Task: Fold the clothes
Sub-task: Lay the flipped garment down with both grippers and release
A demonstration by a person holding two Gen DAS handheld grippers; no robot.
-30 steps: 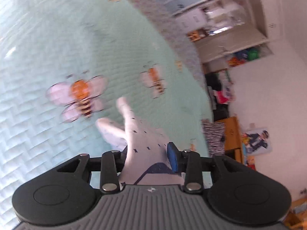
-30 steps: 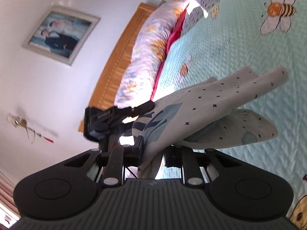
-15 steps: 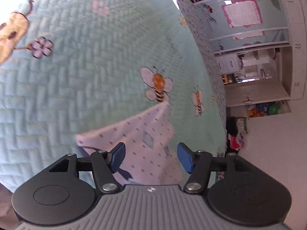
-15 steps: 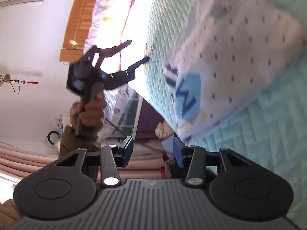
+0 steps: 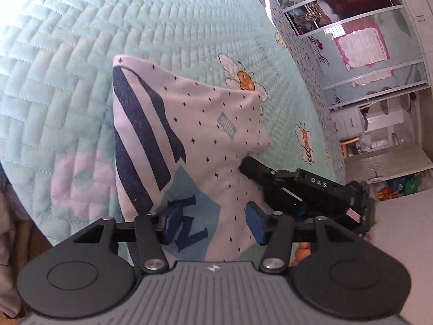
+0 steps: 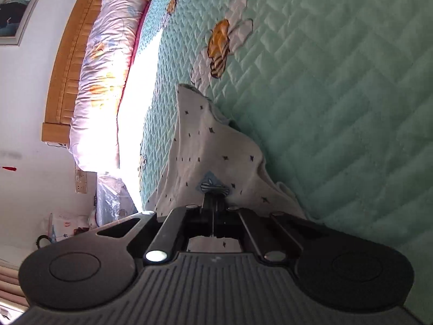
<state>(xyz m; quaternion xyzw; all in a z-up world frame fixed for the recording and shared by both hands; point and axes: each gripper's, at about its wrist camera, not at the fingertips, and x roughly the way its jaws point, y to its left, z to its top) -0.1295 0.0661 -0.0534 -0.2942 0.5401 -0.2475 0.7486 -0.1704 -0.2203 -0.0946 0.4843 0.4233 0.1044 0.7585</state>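
Observation:
A white garment (image 5: 194, 124) with small dark marks, navy stripes and a light blue lettered patch lies partly raised on the mint quilted bedspread (image 5: 81, 54). My left gripper (image 5: 211, 226) hovers over the lettered end. Its jaws are closing with cloth between the blue pads (image 5: 255, 226), which do not press it. The right gripper (image 5: 245, 165) comes in from the right and pinches the garment's right edge. In the right wrist view, the right gripper (image 6: 213, 203) is shut on the garment (image 6: 205, 146), which rises in a ridge off the bedspread (image 6: 338, 108).
A rolled floral duvet (image 6: 108, 67) lies against the wooden headboard (image 6: 62, 62) at the far end of the bed. Wardrobe shelves (image 5: 365, 40) stand beyond the bed's far side. The bed's near edge runs along the lower left of the left wrist view.
The garment came down from hanging in both grippers onto the bed. Both let go half a second ago. The right gripper has since shut on its edge, and the left moved in over the lettered end.

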